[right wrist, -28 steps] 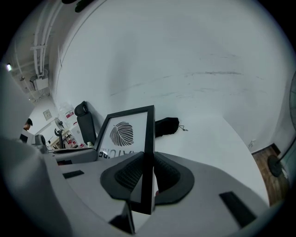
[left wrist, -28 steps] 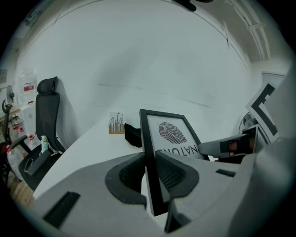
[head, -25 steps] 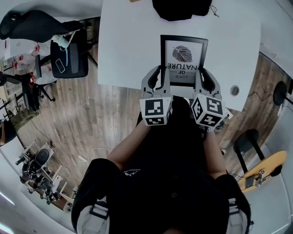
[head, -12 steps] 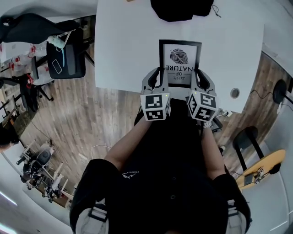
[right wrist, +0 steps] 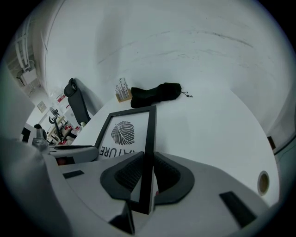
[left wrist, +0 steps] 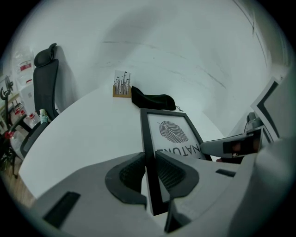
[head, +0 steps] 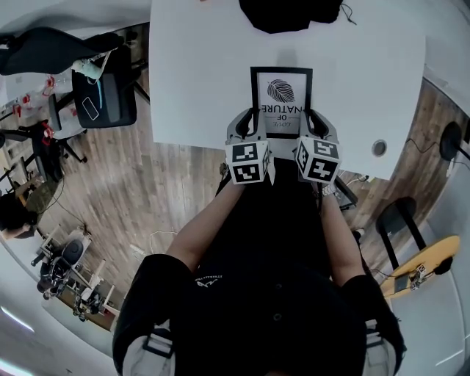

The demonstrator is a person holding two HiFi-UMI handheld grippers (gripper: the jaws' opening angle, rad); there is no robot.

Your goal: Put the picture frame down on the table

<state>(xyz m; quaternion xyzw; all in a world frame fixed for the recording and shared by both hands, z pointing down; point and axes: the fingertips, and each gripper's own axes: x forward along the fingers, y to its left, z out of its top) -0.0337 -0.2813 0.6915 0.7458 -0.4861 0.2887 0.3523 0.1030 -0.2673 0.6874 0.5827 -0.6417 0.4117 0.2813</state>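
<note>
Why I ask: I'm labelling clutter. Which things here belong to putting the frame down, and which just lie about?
In the job: picture frame, left gripper and right gripper clamped on its side edges, white table.

Lying about: black pouch, wooden stand, office chair, skateboard.

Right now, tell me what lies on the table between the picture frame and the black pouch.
Nothing: in the head view only bare white table separates the picture frame from the black pouch.

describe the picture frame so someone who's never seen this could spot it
Find the big white table, then its near edge. The thin black rectangular picture frame there holds a white leaf print, unlike the soft black bag beyond it.
</note>
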